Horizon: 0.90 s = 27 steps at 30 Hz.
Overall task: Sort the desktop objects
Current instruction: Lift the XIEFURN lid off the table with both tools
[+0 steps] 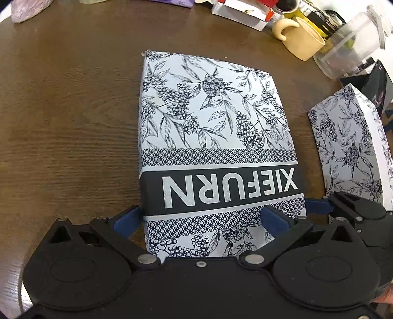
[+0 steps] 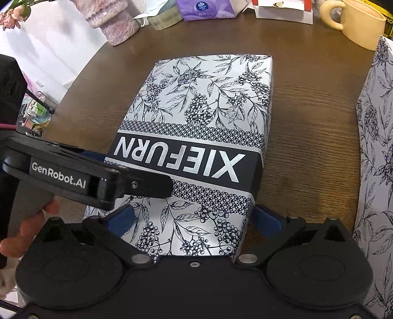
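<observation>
1. I count two floral boxes on the brown wooden table: the XIEFURN box, lying flat at centre, and a second floral box at 3 o'clock, apart from the first with bare wood between them
2. My left gripper straddles the near end of the XIEFURN box; its two blue pads are spread wide, one at each long side of the box, and I cannot tell whether they press on it
3. In the left wrist view my right gripper shows at 4 o'clock, just beside the box's right edge
4. In the right wrist view the right gripper straddles the same box, its fingers spread wide either side; contact I cannot tell
5. There the left gripper, marked GenRobot.AI, comes in from 9 o'clock over the box's left edge, with a hand on its grip
6. At 12 o'clock I count one purple tissue pack, one pink knitted item at 11, one cream mug at 1, one clear plastic container beside the mug, and one white and red carton
</observation>
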Each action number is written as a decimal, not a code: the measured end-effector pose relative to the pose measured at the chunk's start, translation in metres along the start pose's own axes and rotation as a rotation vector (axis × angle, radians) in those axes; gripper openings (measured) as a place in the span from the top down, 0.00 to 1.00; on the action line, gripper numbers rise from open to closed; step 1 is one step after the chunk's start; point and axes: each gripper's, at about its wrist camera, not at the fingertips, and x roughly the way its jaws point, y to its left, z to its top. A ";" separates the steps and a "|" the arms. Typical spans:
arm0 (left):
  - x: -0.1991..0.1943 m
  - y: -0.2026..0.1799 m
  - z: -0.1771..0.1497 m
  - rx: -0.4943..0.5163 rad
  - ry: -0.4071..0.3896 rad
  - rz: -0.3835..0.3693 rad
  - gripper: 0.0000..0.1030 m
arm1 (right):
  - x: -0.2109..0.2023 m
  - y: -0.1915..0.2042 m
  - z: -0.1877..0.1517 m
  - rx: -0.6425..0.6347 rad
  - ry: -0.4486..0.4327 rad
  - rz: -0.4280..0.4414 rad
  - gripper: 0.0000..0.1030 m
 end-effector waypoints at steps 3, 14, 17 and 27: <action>0.000 0.000 -0.001 0.002 -0.005 0.001 0.00 | -0.001 -0.001 -0.001 0.004 -0.009 -0.001 0.00; -0.001 0.000 -0.007 0.005 -0.044 0.002 0.00 | -0.001 0.000 0.000 0.015 -0.020 -0.011 0.00; -0.001 -0.001 -0.008 0.002 -0.052 0.002 0.00 | 0.000 -0.001 0.000 0.016 -0.026 -0.013 0.00; -0.005 -0.009 -0.014 0.018 -0.062 0.007 0.00 | -0.004 0.000 -0.005 0.029 -0.082 -0.042 0.00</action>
